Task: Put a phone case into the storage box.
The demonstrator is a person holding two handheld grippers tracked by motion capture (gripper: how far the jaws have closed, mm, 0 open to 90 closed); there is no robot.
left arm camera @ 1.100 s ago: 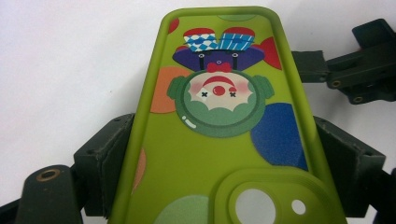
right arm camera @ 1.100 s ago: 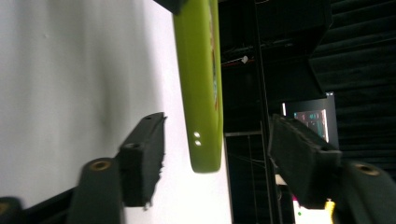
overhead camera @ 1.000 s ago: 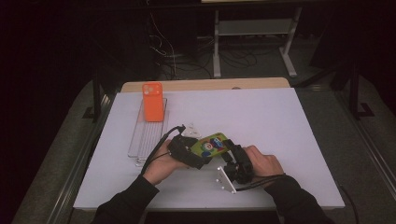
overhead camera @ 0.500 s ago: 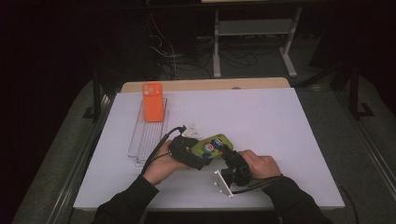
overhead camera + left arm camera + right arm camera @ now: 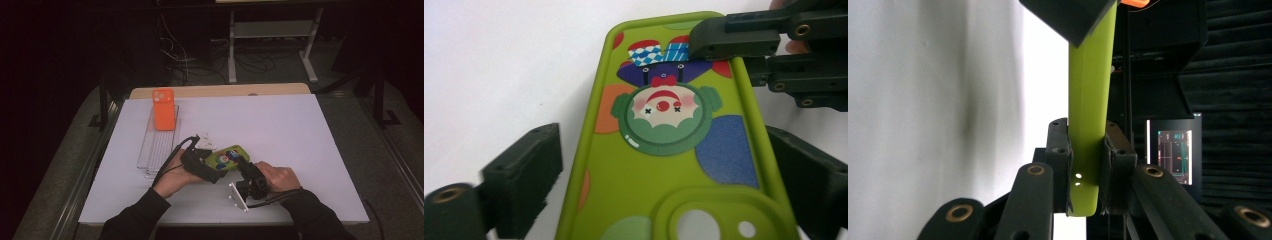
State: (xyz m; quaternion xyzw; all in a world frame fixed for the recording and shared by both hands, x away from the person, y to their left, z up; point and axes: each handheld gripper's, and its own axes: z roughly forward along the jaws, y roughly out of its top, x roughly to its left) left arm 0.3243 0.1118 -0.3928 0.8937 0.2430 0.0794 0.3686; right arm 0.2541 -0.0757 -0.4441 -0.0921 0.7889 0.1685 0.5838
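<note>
White table (image 5: 300, 130) in a dark room | your right gripper (image 5: 1087, 165) clamps the green phone case (image 5: 227, 158), left gripper (image 5: 659, 165) just opening around it | light, flexible: hold its rims.

Left gripper (image 5: 212, 167): held in the left hand (image 5: 172, 180), forearm entering from the bottom edge; jaws have just been opening and now stand apart on either side of the phone case (image 5: 664, 150), pads clear of its edges.

Right gripper (image 5: 246, 175): held in the right hand (image 5: 277, 177), turned on its side; jaws clamped across the case's thin edge, both pads (image 5: 1058, 150) pressing.
</note>
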